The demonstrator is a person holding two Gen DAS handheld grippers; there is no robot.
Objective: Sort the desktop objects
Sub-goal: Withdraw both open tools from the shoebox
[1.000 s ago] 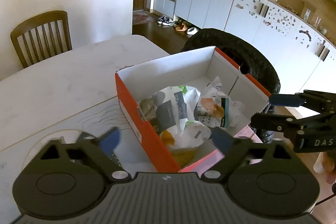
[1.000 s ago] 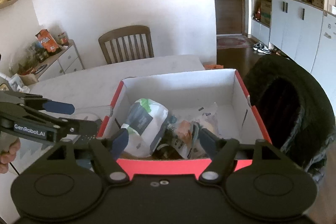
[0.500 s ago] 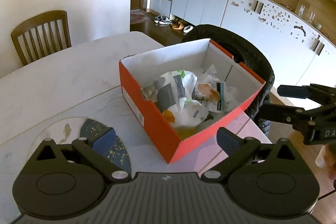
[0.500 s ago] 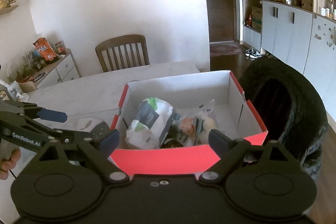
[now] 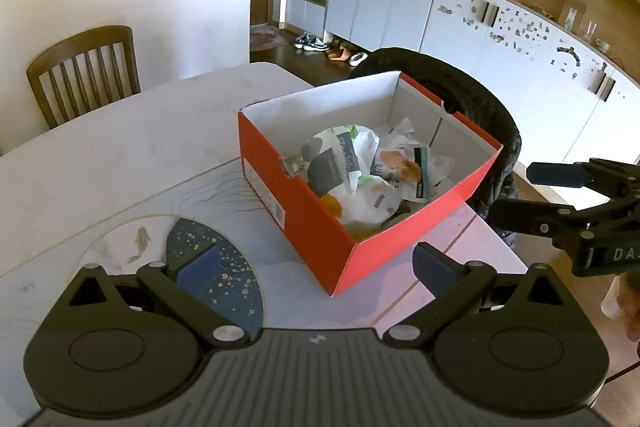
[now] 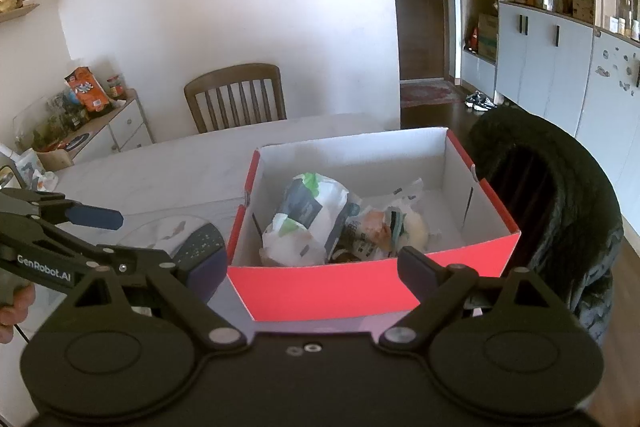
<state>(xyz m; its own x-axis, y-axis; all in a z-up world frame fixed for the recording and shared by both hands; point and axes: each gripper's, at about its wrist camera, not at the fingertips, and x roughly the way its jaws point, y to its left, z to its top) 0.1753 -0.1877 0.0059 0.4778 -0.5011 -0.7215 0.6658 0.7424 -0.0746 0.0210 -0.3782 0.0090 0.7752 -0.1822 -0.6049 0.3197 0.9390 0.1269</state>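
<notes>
A red shoebox [image 5: 304,211] with a white inside stands on the marble table [image 5: 120,155], holding several crumpled snack packets [image 5: 340,163]. My left gripper [image 5: 316,265] hovers open just short of the box's near corner, with nothing between its fingers. My right gripper [image 6: 312,267] is wide open in front of the box's red long wall [image 6: 320,291], also holding nothing. The packets [image 6: 308,215] lie loose inside. Each gripper shows in the other's view: the right gripper [image 5: 536,195] beside the box, the left gripper [image 6: 120,239] over the mat.
A pale table mat with a dark blue speckled oval [image 5: 224,267] lies left of the box. A black fuzzy coat [image 6: 560,207] hangs over a chair right behind the box. A wooden chair [image 5: 84,67] stands at the table's far side, a cluttered sideboard [image 6: 80,115] by the wall.
Both grippers have drawn back from the box, which now sits farther off in both views. The jaws of both have spread wider. The packets have not moved.
</notes>
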